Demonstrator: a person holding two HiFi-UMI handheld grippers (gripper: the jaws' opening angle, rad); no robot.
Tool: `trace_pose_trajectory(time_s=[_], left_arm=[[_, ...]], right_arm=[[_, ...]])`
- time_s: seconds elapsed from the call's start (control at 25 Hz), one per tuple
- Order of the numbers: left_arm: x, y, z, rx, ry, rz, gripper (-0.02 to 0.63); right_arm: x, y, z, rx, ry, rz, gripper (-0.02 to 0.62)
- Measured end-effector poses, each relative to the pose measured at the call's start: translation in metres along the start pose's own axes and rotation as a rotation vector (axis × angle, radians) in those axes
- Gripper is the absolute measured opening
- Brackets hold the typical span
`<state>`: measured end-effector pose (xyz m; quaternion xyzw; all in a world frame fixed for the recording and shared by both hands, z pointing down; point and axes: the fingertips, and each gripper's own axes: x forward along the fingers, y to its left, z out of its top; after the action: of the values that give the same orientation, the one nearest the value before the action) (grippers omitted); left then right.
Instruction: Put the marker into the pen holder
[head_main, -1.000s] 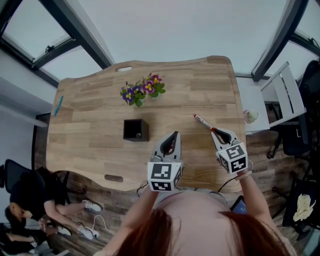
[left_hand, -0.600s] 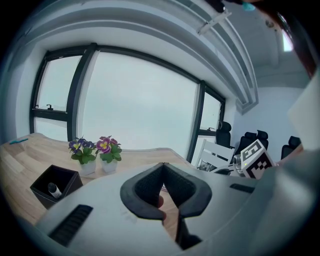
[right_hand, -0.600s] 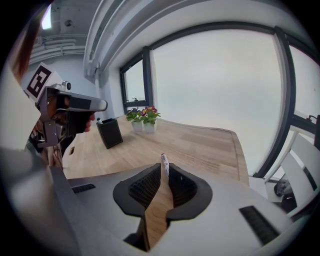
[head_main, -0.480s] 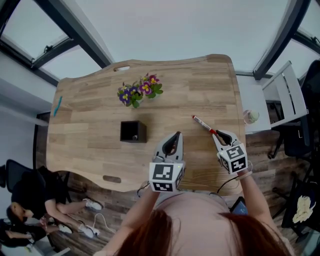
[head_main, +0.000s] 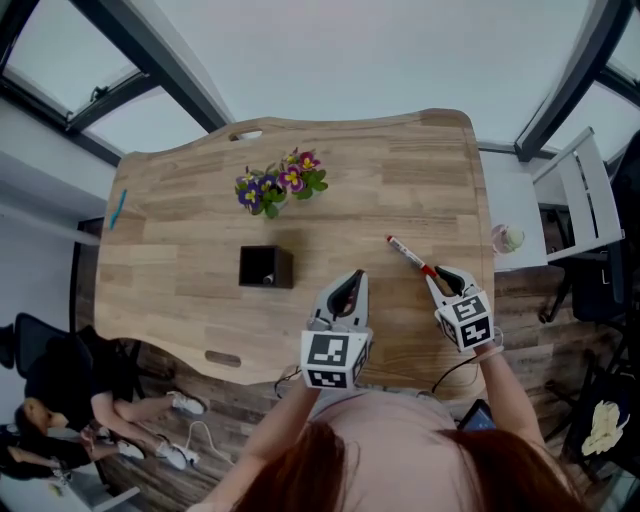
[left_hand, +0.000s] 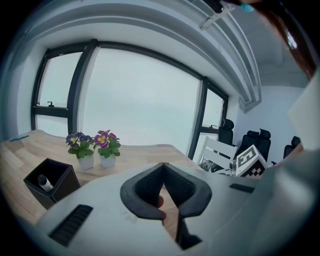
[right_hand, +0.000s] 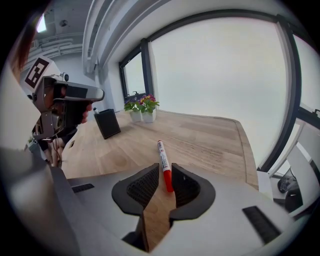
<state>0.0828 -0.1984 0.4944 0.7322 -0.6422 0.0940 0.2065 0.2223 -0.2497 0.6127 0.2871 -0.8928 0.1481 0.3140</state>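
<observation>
Wooden table (head_main: 200, 240), room walled with windows.

1. Marker (head_main: 408, 255): red and white, lying flat on the table's right side, red end toward me.
2. My right hand-held gripper (head_main: 441, 276): jaws spread, the marker's red end lying between them, closer to the right-hand jaw.
3. My left hand-held gripper (head_main: 350, 279): jaws pressed together, nothing held, left of the marker.
4. Black pen holder (head_main: 266, 267): upright, farther left, well apart from the marker.
5. Two potted flowers (head_main: 283, 183): beyond the pen holder, on the far side.
</observation>
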Motion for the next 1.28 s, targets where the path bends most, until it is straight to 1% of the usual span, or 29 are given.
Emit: trace_pose_trajectory(time_s=[0.2,0.36,0.64,0.88,1.0,1.28], left_arm=[[0.002,0.000,-0.004,0.004,0.016,0.000,0.002],[0.004,0.000,-0.007,0.004,0.030,0.000,0.002],[0.005,0.004,-0.007,0.001,0.040,0.008,0.002],[0.005,0.008,-0.005,0.000,0.035,0.012,0.002],[0.004,0.009,-0.003,0.001,0.031,0.011,0.002],[0.002,0.011,-0.004,0.003,0.029,0.004,0.002]], right_arm=[[0.008,-0.003,-0.008,0.020,0.020,0.006,0.071],[0.015,-0.006,-0.016,0.017,0.041,0.009,0.083],[0.022,-0.008,-0.025,0.011,0.075,0.006,0.087],[0.028,-0.008,-0.031,-0.010,0.111,-0.007,0.085],[0.028,-0.007,-0.033,-0.033,0.123,-0.015,0.063],[0.028,-0.004,-0.031,-0.054,0.109,-0.016,0.054]])
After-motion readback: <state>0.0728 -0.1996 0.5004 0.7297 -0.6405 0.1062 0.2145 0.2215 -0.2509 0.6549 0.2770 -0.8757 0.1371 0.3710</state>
